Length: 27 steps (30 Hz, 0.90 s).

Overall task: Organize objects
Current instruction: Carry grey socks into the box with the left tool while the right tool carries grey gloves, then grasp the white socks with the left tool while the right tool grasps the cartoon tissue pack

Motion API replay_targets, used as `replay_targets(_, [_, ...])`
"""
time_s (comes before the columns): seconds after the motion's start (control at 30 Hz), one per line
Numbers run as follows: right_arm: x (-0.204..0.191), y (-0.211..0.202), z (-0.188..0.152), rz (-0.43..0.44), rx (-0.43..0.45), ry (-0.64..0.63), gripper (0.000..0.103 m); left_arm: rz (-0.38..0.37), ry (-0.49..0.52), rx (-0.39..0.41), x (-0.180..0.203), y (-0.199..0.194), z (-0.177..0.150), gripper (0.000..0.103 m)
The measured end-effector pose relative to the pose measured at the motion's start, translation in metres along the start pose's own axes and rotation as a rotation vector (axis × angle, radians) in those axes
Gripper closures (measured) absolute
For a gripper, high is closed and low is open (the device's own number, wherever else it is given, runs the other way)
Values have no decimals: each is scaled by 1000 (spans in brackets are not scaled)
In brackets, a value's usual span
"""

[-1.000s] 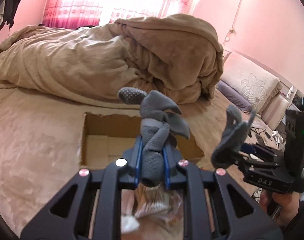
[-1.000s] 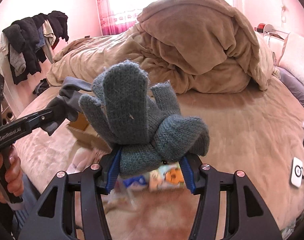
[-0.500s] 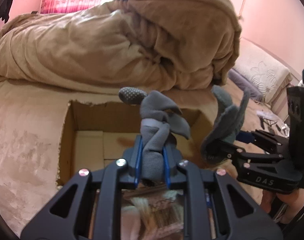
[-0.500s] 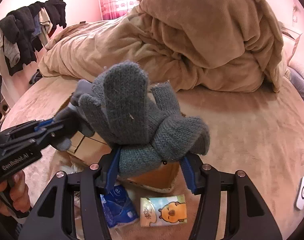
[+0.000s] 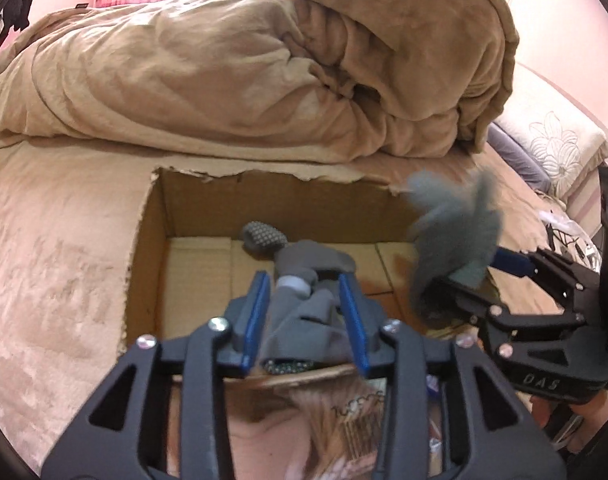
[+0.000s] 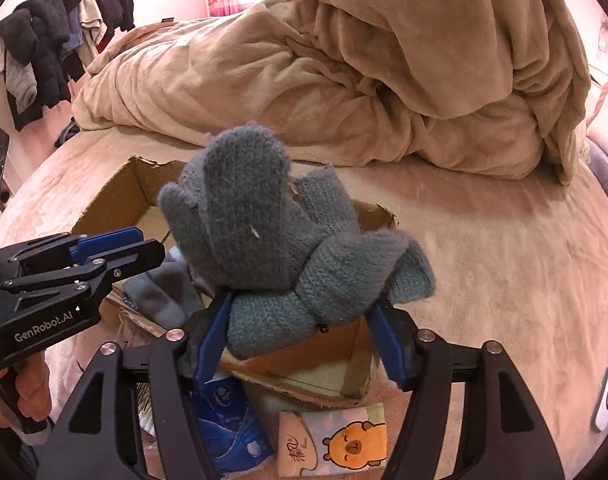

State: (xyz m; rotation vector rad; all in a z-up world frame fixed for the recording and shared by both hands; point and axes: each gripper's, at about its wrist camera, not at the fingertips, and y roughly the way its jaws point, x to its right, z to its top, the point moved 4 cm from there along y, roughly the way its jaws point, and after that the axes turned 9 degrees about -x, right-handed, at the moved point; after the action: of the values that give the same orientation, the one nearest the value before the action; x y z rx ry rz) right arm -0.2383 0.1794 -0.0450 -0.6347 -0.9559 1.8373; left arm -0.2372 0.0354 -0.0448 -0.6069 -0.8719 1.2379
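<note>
An open cardboard box (image 5: 152,248) lies on the bed; it also shows in the right wrist view (image 6: 104,196). My left gripper (image 5: 304,312) stands open over the box's near side, and the grey dotted-grip glove (image 5: 300,280) lies loose between its jaws, sinking into the box; the glove also shows in the right wrist view (image 6: 160,292). My right gripper (image 6: 300,340) is shut on a grey-green knitted glove (image 6: 256,232) and holds it over the box's right part; the knitted glove also shows in the left wrist view (image 5: 456,224).
A heaped tan duvet (image 5: 264,60) lies just behind the box. In front of the box lie a blue packet (image 6: 232,428), a tissue pack with an orange cartoon animal (image 6: 336,436) and a clear bag (image 5: 352,420). A white device (image 6: 606,400) lies at right. Clothes (image 6: 52,48) hang at left.
Both grippers moved forward and down over the box. My left gripper's jaws spread apart and the grey dotted glove slipped down between them. The right gripper kept hold of the knitted glove.
</note>
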Motion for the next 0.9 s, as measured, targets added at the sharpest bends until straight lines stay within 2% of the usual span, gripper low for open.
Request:
replay_targets(0.07, [-2,-4,-1,-11,12,-15,25,-3,-3,8,0,-6,0,62])
replay_targets(0.23, [-2,-19,-4,-15,38,-14,24,4,2,41,1,-30,-5,60])
replay_targets(0.37, [-1,-37,-9,-24,64,3,24,-8,0,69,1,-54,-13,43])
replay_targets(0.57, [-5,-73,-26,-30,100,11,24,-13,12,107,4,-92,-28,42])
replay_targets(0.77, [-12,-111,-46,-28,138,23,23,-18,29,143,10,-129,-47,34])
replay_targets(0.9, [-16,-130,-58,-19,155,28,23,-24,31,142,11,-143,-64,33])
